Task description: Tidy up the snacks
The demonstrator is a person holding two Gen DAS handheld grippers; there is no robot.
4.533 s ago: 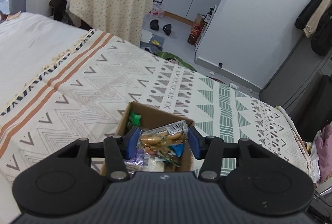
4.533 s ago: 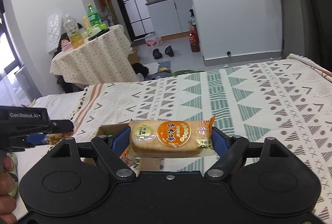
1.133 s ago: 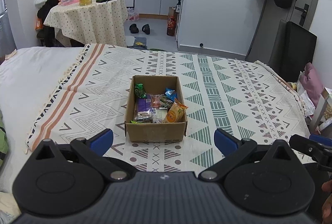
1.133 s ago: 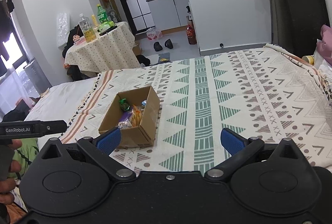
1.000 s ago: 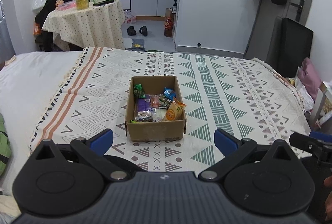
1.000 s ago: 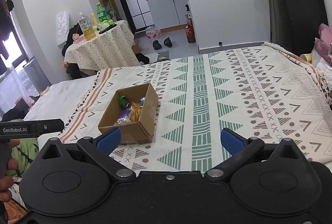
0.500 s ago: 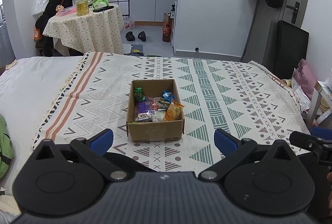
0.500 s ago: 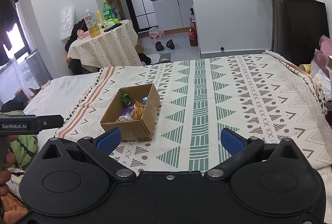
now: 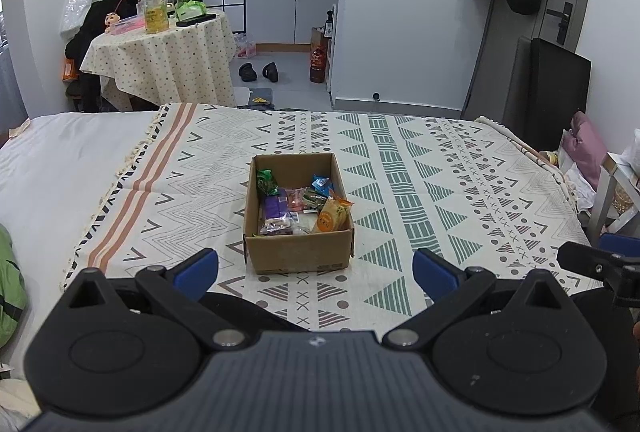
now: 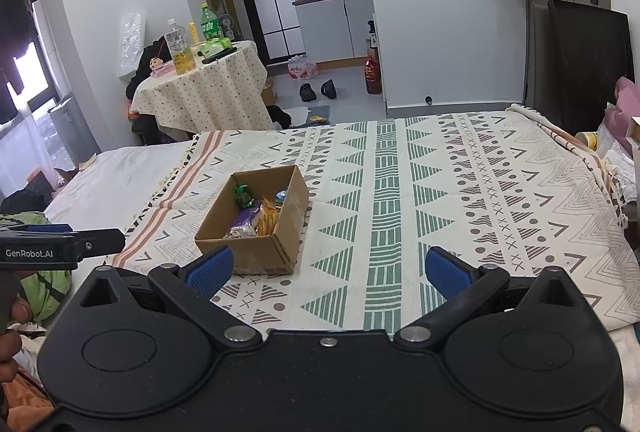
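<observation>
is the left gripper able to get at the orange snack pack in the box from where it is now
Probably yes. The left gripper is open and empty, the cardboard box has no lid, and the orange snack pack leans at its near right corner with nothing over it.

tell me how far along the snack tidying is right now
It looks nearly or fully done. The snack packets sit inside the cardboard box on the patterned bedspread, and no loose packet shows on the bedspread. Nothing is in hand: the left hand-held gripper and right hand-held gripper are both open, empty and short of the box. No visible step remains.
</observation>
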